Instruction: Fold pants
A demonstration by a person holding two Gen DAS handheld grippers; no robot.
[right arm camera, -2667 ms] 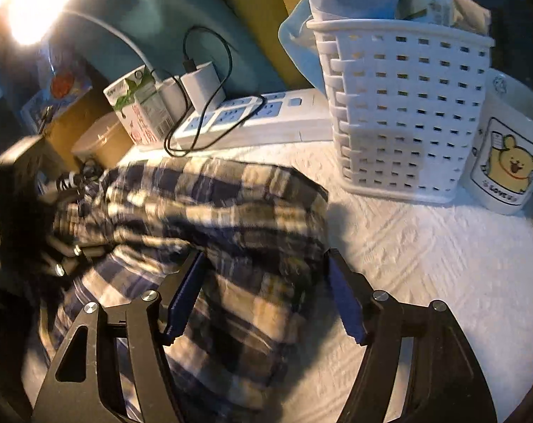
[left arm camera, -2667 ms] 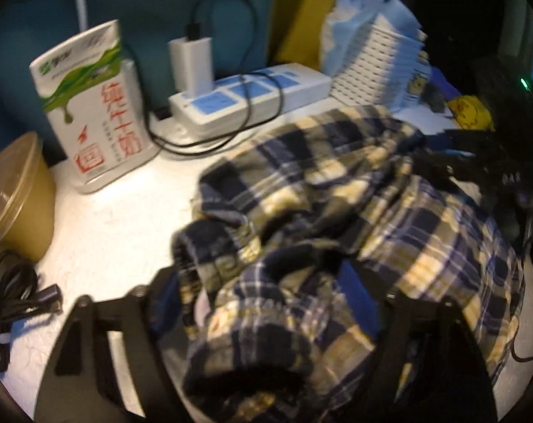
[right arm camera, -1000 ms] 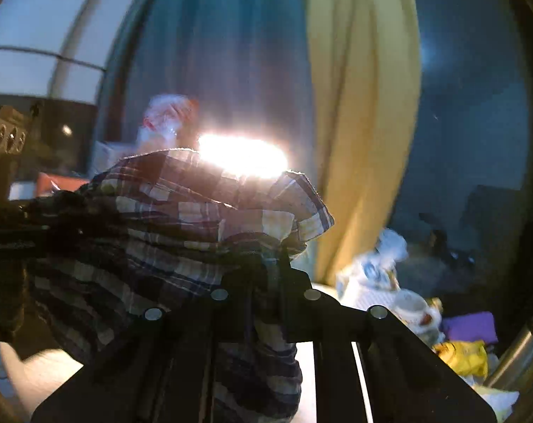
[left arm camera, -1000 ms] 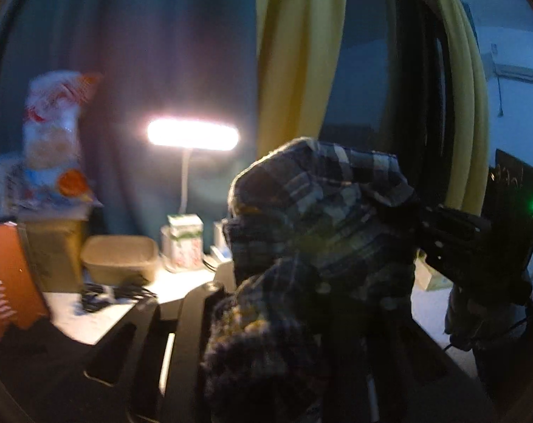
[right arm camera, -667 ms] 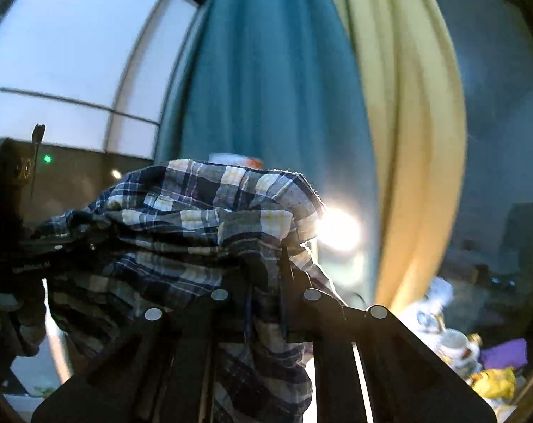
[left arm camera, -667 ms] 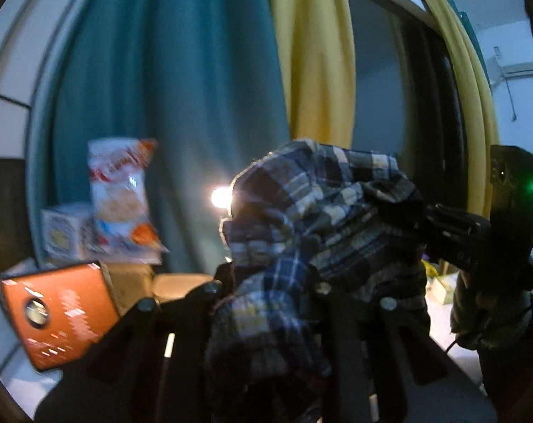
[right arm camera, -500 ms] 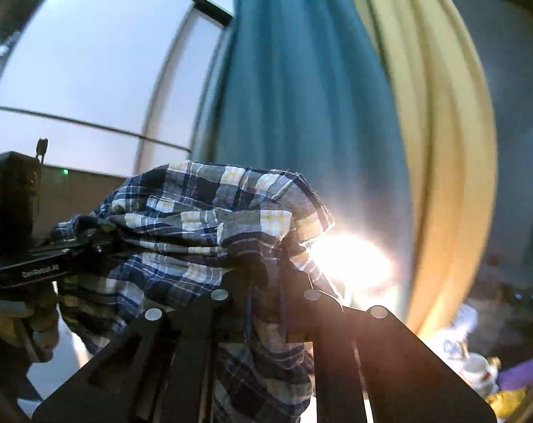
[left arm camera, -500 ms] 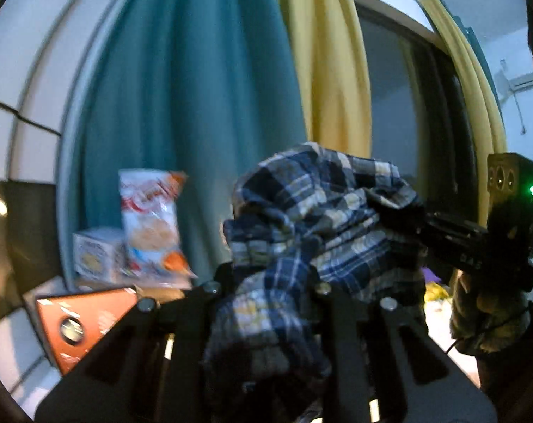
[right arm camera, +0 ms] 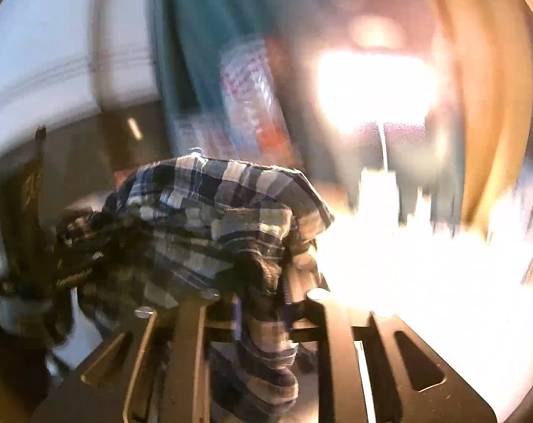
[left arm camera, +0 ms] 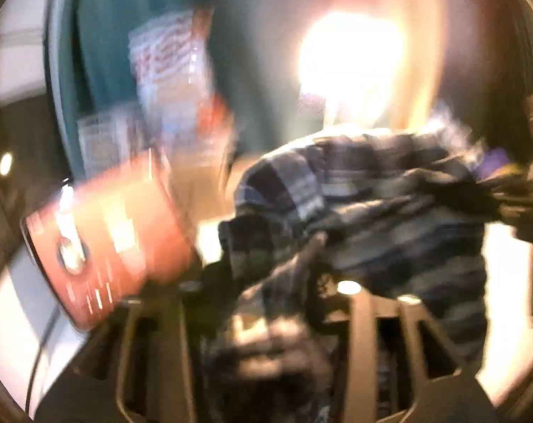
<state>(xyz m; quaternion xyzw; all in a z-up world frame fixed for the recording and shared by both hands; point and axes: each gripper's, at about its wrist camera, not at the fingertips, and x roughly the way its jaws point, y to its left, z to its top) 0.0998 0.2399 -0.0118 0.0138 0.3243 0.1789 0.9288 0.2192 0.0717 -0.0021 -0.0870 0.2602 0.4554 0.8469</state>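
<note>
The blue, white and yellow plaid pants (left arm camera: 365,204) hang bunched in the air between both grippers. My left gripper (left arm camera: 270,282) is shut on one edge of the pants. My right gripper (right arm camera: 263,296) is shut on the other edge of the pants (right arm camera: 213,218), and cloth drapes down between its fingers. The right gripper also shows at the right edge of the left wrist view (left arm camera: 527,190); the left gripper shows at the left of the right wrist view (right arm camera: 30,246). Both views are blurred by motion.
A bright desk lamp (left arm camera: 351,60) glares behind the pants; it also shows in the right wrist view (right arm camera: 372,84). An orange box (left arm camera: 104,246) and a snack bag (left arm camera: 175,70) stand at the left. A teal curtain (right arm camera: 196,35) hangs behind.
Both grippers have swung downward with the pants still held; the views tilted from the curtains toward the lamp and desk. The orange box now looms close on the left.
</note>
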